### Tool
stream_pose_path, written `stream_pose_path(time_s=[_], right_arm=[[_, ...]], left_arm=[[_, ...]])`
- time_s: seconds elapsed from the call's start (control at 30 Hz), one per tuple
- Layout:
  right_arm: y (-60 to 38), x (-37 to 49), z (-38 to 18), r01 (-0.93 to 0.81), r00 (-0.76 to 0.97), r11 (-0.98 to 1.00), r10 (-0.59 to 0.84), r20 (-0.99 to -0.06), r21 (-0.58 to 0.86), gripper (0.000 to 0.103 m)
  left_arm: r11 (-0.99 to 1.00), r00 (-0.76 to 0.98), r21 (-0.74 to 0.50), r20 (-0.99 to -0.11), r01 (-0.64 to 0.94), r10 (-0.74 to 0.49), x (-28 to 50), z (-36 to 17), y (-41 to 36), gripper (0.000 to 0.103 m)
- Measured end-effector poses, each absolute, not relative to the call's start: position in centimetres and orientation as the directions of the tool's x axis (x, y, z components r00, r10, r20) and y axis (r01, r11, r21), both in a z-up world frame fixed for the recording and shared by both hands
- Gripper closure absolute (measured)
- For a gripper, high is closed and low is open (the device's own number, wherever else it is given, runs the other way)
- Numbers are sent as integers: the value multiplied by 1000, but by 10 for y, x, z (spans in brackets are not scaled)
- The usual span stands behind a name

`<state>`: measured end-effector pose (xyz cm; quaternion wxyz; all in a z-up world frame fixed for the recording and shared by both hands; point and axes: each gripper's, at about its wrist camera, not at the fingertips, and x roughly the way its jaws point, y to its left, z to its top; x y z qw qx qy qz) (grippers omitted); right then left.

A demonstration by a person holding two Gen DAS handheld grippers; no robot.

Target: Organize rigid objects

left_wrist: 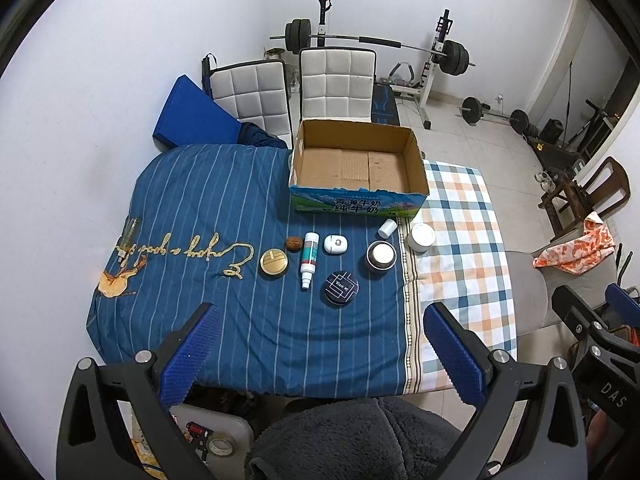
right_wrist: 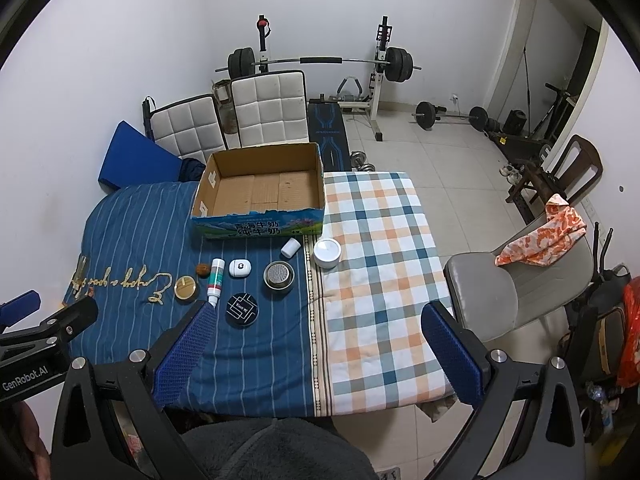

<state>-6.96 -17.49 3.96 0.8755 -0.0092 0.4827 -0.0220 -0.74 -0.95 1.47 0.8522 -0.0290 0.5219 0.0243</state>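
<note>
An empty cardboard box (left_wrist: 356, 164) (right_wrist: 260, 192) stands at the far side of the cloth-covered table. In front of it lie a gold compact (left_wrist: 274, 262), a walnut (left_wrist: 293, 243), a white tube (left_wrist: 309, 258), a white earbud case (left_wrist: 335, 244), a black round tin (left_wrist: 341, 289), a dark jar (left_wrist: 381, 255), a small white bottle (left_wrist: 387, 228) and a white jar (left_wrist: 421, 237). My left gripper (left_wrist: 320, 320) is open and empty, held back near the table's front edge. My right gripper (right_wrist: 320, 320) is open and empty, to the right of it.
Two white padded chairs (left_wrist: 332, 84) stand behind the table. A grey chair (right_wrist: 500, 292) with an orange cloth (right_wrist: 548, 236) stands on the right. A barbell rack (left_wrist: 436, 56) and weights stand on the tiled floor beyond. A blue mat (left_wrist: 188, 116) leans at back left.
</note>
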Motion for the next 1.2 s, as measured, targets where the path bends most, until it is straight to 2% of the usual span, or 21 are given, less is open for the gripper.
stream_pose_path(time_s=[1.2], right_arm=[[-172, -66, 47, 28, 548, 999, -47, -835, -38, 0]], left_arm=[[997, 463, -27, -886, -74, 10, -5, 14, -15, 0]])
